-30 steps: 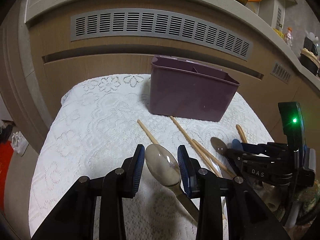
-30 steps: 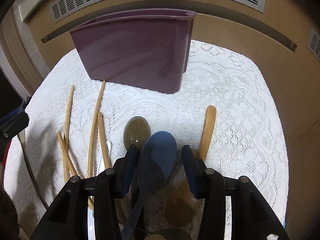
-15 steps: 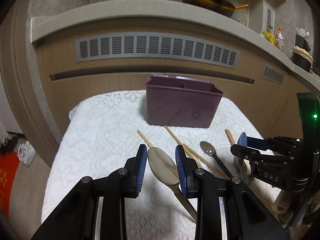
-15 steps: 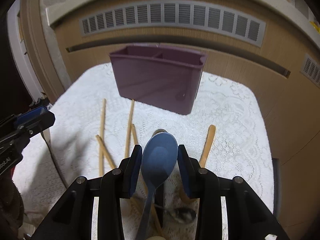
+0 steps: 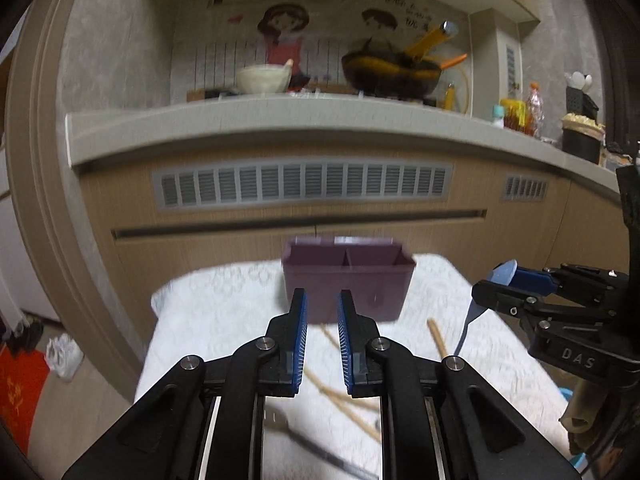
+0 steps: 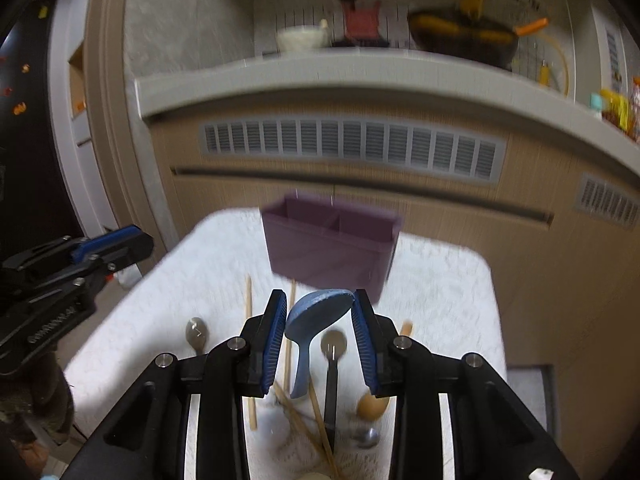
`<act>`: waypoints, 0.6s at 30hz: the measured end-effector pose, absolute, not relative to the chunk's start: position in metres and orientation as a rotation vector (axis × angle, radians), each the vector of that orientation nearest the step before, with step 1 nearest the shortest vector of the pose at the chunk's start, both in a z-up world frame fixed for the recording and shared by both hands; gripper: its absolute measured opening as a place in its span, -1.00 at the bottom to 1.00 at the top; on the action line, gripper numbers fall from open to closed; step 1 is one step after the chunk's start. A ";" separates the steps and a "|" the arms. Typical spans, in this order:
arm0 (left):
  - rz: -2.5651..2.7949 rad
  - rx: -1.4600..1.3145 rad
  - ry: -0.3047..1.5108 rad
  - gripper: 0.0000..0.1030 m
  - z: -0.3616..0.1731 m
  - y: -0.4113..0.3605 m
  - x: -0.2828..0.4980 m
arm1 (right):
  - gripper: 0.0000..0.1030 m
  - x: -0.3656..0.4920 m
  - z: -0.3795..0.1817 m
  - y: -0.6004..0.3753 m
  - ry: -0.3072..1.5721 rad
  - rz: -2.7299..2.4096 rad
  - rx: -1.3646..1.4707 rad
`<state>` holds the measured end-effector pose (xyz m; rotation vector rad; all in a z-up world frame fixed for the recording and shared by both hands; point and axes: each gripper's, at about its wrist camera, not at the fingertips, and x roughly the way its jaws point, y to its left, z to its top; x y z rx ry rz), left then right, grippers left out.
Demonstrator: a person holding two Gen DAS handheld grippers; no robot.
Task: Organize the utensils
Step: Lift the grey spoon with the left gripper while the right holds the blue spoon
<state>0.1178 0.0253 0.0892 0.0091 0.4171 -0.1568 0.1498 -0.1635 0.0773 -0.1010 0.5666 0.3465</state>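
White lace-covered surface [image 6: 440, 288] below a wood cabinet front. Purple divided utensil bin [image 6: 332, 248] stands at its far side. Right tongs [image 6: 320, 320] closing, clamped on blue plastic spoon [image 6: 316, 316], bowl tilted between pads, handle hanging down. Left tongs [image 5: 322, 332] closing, narrow gap, nothing between the pads. Metal spoons [image 6: 197, 334], wooden chopsticks [image 6: 249, 344] and wooden spoon [image 6: 372, 406] lie on the cloth, near edge.

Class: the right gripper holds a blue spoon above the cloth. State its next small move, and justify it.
Probably carry the blue spoon, clamped across its bowl in the right gripper, forward over the purple divided caddy: both its visible compartments look empty.
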 end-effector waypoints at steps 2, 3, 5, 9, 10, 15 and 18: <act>-0.162 0.019 0.396 -0.71 0.100 0.025 0.122 | -0.39 0.151 0.091 -0.162 0.531 0.357 -0.101; -0.162 0.026 0.384 -0.71 0.105 0.024 0.124 | -0.39 0.152 0.099 -0.162 0.512 0.359 -0.104; -0.160 0.041 0.371 -0.71 0.110 0.023 0.129 | -0.39 0.156 0.113 -0.161 0.480 0.362 -0.109; -0.136 0.027 0.421 -0.68 0.105 0.029 0.144 | -0.39 0.163 0.121 -0.163 0.462 0.356 -0.110; -0.127 -0.002 0.453 -0.68 0.101 0.036 0.150 | -0.39 0.165 0.119 -0.164 0.468 0.355 -0.107; -0.053 -0.151 0.699 -0.15 0.054 0.080 0.181 | -0.39 0.171 0.095 -0.171 0.534 0.351 -0.094; -0.030 -0.266 0.883 0.12 0.012 0.099 0.192 | -0.40 0.176 0.076 -0.176 0.585 0.349 -0.084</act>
